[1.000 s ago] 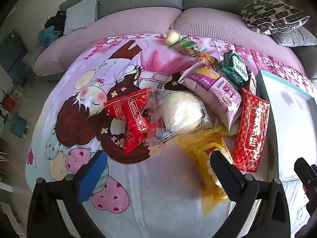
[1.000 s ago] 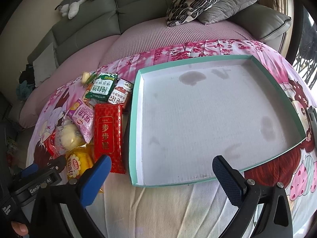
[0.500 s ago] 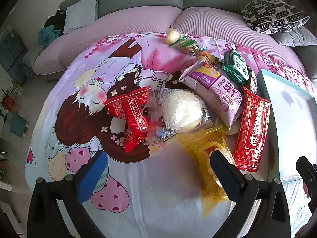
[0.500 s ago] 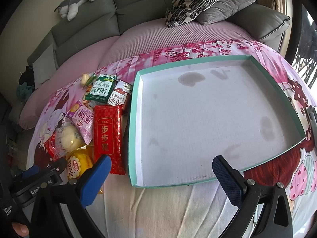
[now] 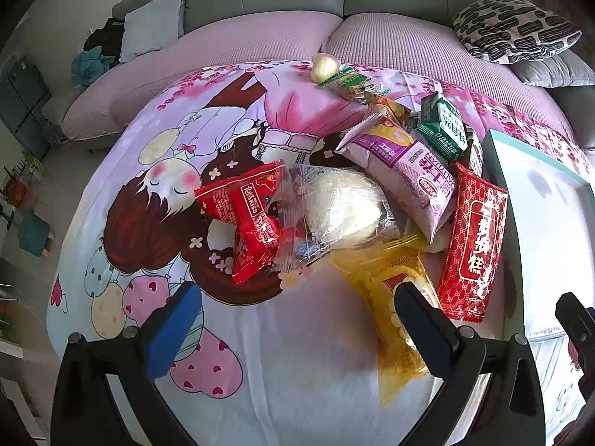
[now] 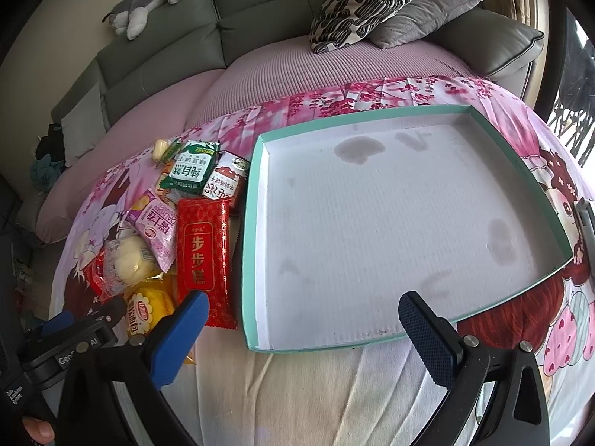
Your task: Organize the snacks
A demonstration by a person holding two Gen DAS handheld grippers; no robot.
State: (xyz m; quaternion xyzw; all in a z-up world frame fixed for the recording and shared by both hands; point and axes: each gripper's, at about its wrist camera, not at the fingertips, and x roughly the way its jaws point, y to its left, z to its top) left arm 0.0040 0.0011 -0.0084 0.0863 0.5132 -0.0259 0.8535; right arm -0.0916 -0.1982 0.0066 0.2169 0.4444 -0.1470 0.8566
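Barely anything has shifted; both grippers hover, spread and empty. Left gripper (image 5: 293, 319) hangs over the yellow bun packet (image 5: 394, 304), right gripper (image 6: 305, 327) over the bare teal tray (image 6: 248, 260). Overlapped wrappers could drag neighbours along when one gets pinched.
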